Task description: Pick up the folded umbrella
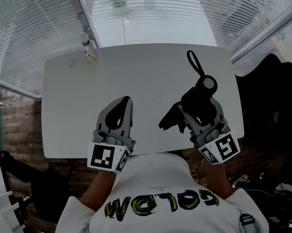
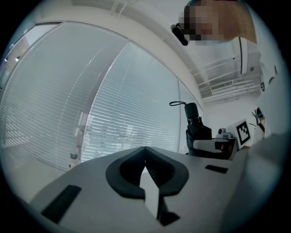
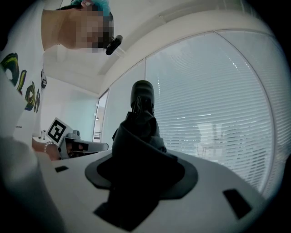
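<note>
Now: right hand-held gripper [image 1: 199,105] clamped on folded umbrella [image 1: 206,85], black crumpled fabric, cylindrical handle, thin loop strap, over smooth white counter [image 1: 130,78] near edge. Left hand-held gripper [image 1: 126,103] jaws together, empty.

Your white shirt [image 1: 161,184] carries yellow-green block letters [image 1: 161,204], upside down in the head view, reading roughly "COLOM", not certain; black-and-white square markers, no text, sit on the left gripper [image 1: 124,104] and right gripper [image 1: 200,103]. Bottle [image 1: 89,50] label: too small to read.
</note>
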### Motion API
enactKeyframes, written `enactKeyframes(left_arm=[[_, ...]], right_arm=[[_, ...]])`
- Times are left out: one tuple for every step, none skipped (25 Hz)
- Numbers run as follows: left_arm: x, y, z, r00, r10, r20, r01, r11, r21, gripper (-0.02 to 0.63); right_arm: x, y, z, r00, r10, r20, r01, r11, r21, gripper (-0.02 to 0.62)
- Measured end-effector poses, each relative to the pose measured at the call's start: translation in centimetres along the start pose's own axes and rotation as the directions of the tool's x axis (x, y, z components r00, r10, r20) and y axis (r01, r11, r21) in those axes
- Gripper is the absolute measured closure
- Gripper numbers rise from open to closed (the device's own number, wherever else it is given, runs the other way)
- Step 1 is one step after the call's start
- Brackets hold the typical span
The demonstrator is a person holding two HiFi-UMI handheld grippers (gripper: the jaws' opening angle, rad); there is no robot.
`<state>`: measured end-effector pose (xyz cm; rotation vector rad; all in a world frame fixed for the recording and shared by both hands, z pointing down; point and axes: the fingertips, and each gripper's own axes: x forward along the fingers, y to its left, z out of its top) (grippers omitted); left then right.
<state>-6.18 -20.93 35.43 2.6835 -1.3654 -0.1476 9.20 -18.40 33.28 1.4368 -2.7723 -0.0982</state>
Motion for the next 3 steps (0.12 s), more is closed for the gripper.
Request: enactKeyframes(left_arm=[[0.06,0.07,0.06,1.000,0.000,0.000,0.000,1.000,0.000,0.595],[0.12,0.13,0.11,1.000,-0.001,0.000,0.001,1.000,0.000,0.595],[0.18,0.19,0.17,1.000,-0.001,0.000,0.001,1.000,-0.001,0.595]], right_arm=[[0.10,-0.06,0.07,1.000,0.001,0.001,-0.001,1.000,0.002,0.364],[0.20,-0.12,0.14,1.000,0.001,0.001,-0.001,1.000,0.005,0.365],[0.29,-0.18,0.20,1.000,0.001,0.001,-0.001,1.000,0.007,0.365]])
